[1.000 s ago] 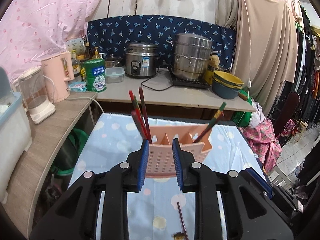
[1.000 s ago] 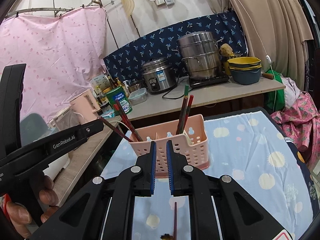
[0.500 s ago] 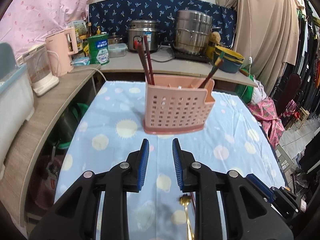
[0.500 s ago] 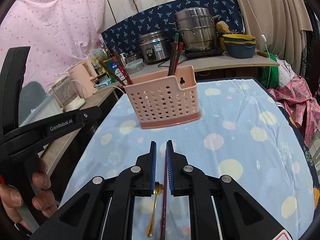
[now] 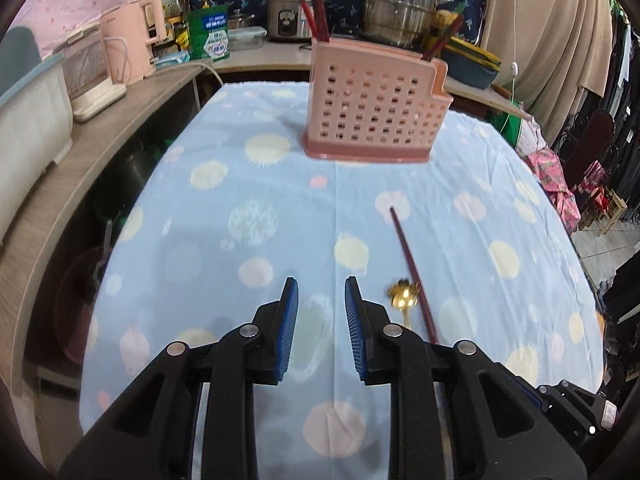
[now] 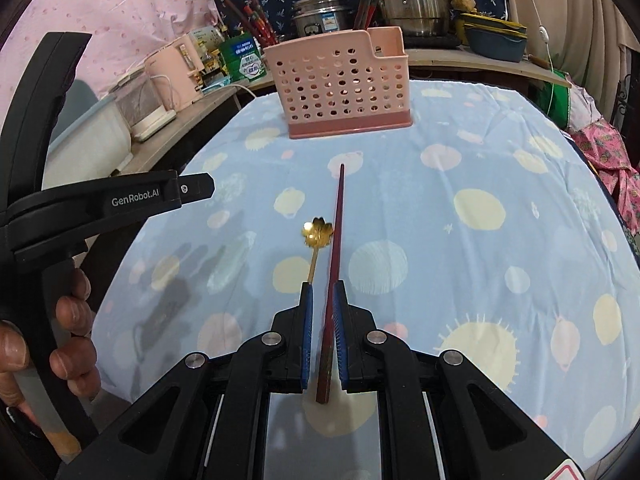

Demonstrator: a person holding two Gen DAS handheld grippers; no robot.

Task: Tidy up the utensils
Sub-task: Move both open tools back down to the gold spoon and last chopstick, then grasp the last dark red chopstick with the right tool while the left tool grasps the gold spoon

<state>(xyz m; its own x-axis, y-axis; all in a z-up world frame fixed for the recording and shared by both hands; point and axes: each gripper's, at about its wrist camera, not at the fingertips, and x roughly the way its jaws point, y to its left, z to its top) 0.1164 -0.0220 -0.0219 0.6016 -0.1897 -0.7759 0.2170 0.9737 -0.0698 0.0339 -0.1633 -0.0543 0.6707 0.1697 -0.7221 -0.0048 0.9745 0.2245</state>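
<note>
A pink perforated utensil caddy (image 5: 372, 112) (image 6: 340, 88) stands on the blue dotted cloth at the far end, with red and dark chopsticks (image 5: 316, 20) upright in it. A dark red chopstick (image 6: 338, 216) (image 5: 408, 256) and a gold flower-shaped spoon (image 6: 318, 232) (image 5: 404, 296) lie side by side on the cloth. My right gripper (image 6: 323, 292) hovers over their near ends, its jaws shut to a slit; the chopstick shows through the slit, lying on the cloth. My left gripper (image 5: 321, 292) is open and empty, just left of the spoon.
A wooden counter (image 5: 60, 168) runs along the left with a pink kettle (image 5: 128, 52) and a white appliance. Behind the table sit a rice cooker, a steel pot (image 5: 400, 4) and stacked bowls. A person's hand (image 6: 60, 344) holds the left gripper's handle.
Both grippers have come down and tipped toward the cloth. The caddy has slid up and away in both views, and the spoon and loose chopstick now lie just ahead of the fingers.
</note>
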